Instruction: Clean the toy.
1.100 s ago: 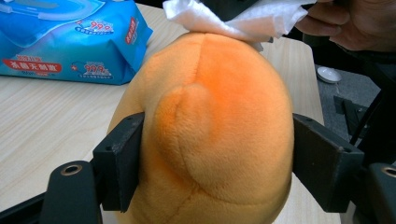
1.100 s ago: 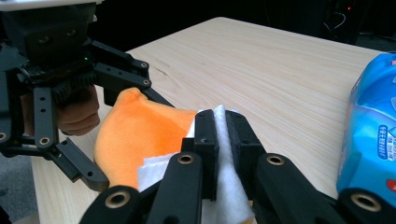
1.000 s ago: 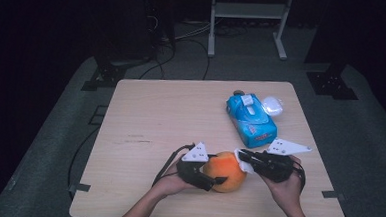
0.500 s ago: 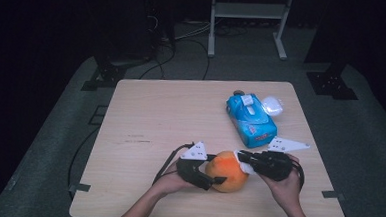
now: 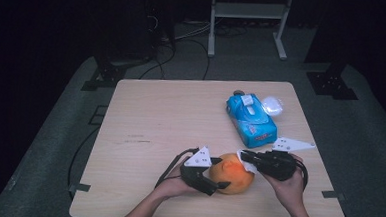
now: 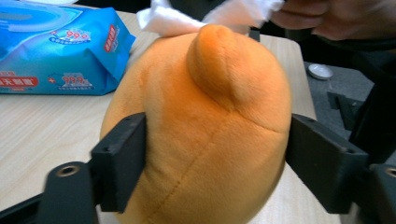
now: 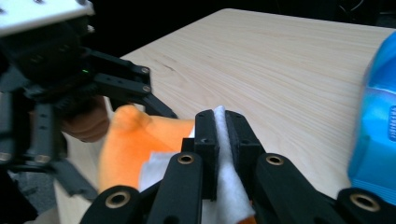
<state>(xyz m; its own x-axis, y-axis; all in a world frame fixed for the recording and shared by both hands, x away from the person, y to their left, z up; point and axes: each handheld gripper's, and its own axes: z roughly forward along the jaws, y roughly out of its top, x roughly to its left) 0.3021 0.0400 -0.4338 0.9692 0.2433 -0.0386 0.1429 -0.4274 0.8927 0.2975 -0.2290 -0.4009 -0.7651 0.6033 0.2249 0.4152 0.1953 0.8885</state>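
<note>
An orange plush toy (image 5: 232,173) lies near the table's front edge. My left gripper (image 5: 216,180) is shut on it: in the left gripper view its black jaws press into both sides of the plush toy (image 6: 201,126). My right gripper (image 5: 243,157) is shut on a white wet wipe (image 7: 226,184), which rests against the toy's far side. The wipe (image 6: 205,16) shows above the toy in the left gripper view, with a hand behind it. In the right gripper view the left gripper (image 7: 161,109) holds the orange toy (image 7: 133,140) just beyond my jaws.
A blue pack of wet wipes (image 5: 251,119) lies at the back right of the table (image 5: 155,116), with a clear plastic lid (image 5: 272,105) beside it. Cables trail from both grippers. A metal stand (image 5: 248,11) and floor cables lie beyond the table.
</note>
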